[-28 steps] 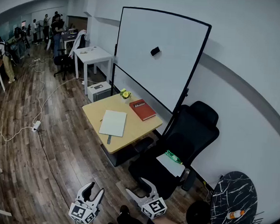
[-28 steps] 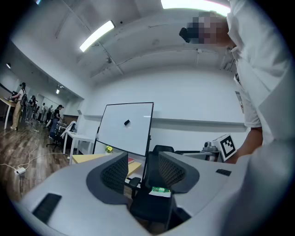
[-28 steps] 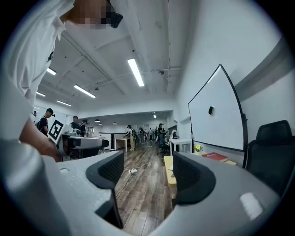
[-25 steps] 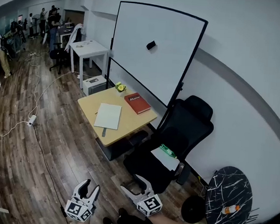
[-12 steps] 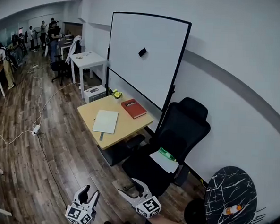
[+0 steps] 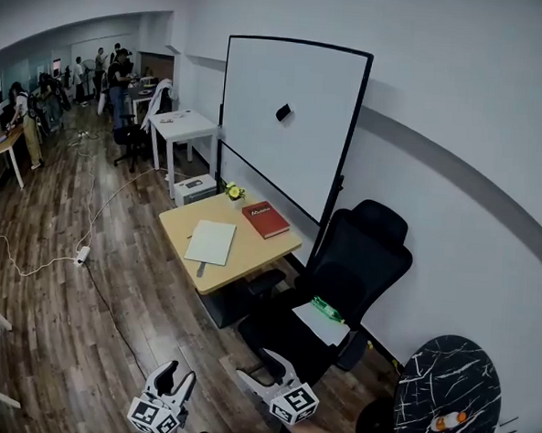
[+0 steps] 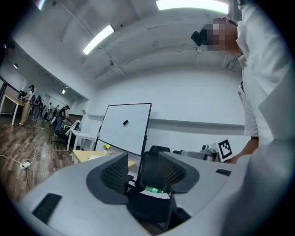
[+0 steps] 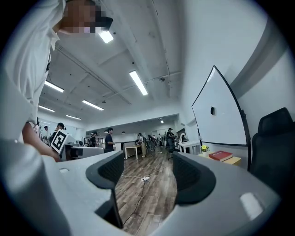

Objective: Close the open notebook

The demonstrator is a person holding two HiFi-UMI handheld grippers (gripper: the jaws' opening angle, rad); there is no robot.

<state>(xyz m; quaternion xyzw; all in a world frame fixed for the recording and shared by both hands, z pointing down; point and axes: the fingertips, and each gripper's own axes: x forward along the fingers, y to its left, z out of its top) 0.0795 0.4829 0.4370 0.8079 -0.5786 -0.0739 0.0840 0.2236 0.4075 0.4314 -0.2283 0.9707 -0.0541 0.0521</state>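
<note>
While the left gripper [image 6: 178,372] and right gripper [image 6: 252,364] hang at 6 o'clock in the head view, the notebook [image 6: 211,242] lies on the desk [image 6: 251,251] well apart at 12, a red book [image 6: 265,219] at its 1 o'clock. In the left gripper view the jaws stand apart and empty, with a chair [image 7: 148,170] beyond. In the right gripper view the jaws also gape on nothing, over floor [image 8: 147,193].

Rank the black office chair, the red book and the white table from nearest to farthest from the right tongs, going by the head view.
1. Black office chair, just ahead of the right tongs and slightly to the right.
2. Red book, on the far side of the wooden desk, beyond the chair.
3. White table, farthest back, up the room on the left.
</note>
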